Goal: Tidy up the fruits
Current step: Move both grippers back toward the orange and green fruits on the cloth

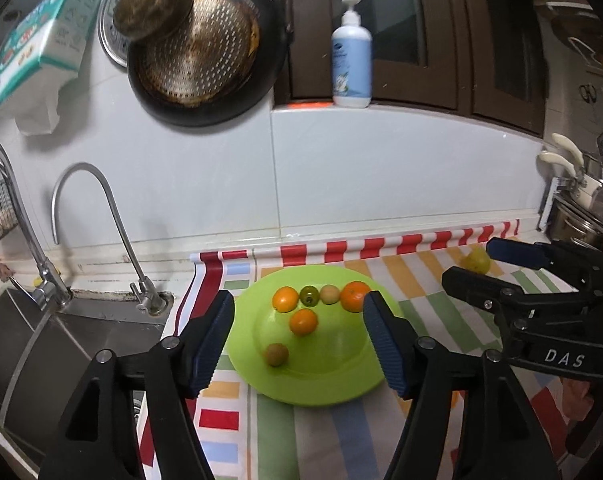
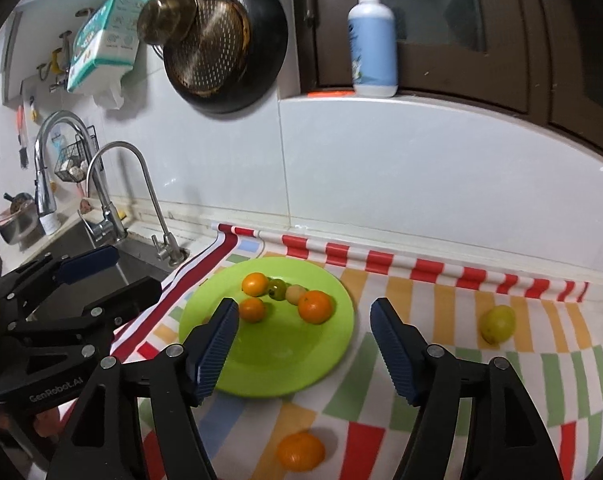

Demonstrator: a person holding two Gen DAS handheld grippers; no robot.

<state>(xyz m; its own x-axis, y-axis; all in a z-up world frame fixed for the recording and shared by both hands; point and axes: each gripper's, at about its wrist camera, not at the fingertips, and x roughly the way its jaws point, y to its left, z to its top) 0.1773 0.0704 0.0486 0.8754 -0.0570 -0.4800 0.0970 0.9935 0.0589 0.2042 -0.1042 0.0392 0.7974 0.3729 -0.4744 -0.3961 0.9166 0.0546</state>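
Note:
A lime green plate [image 1: 333,376] [image 2: 301,364] lies on the striped cloth and holds several small fruits: oranges [image 1: 285,299] [image 2: 315,306], a green fruit [image 1: 309,295], a pale one [image 1: 329,294] and a brownish one [image 1: 276,354]. My left gripper [image 1: 297,332] is open and empty just above the plate's near side. My right gripper [image 2: 303,334] is open and empty over the plate's right edge; it also shows in the left wrist view [image 1: 473,264]. A loose orange [image 2: 300,451] lies on the cloth below it. A yellow-green fruit [image 2: 497,324] [image 1: 476,260] lies at the right.
A steel sink [image 1: 61,340] with two taps [image 1: 101,216] is at the left. Pans [image 1: 205,52] and a tissue pack [image 1: 45,36] hang on the tiled wall. A soap bottle [image 1: 351,56] stands on the ledge. Pots [image 1: 581,216] are at the far right.

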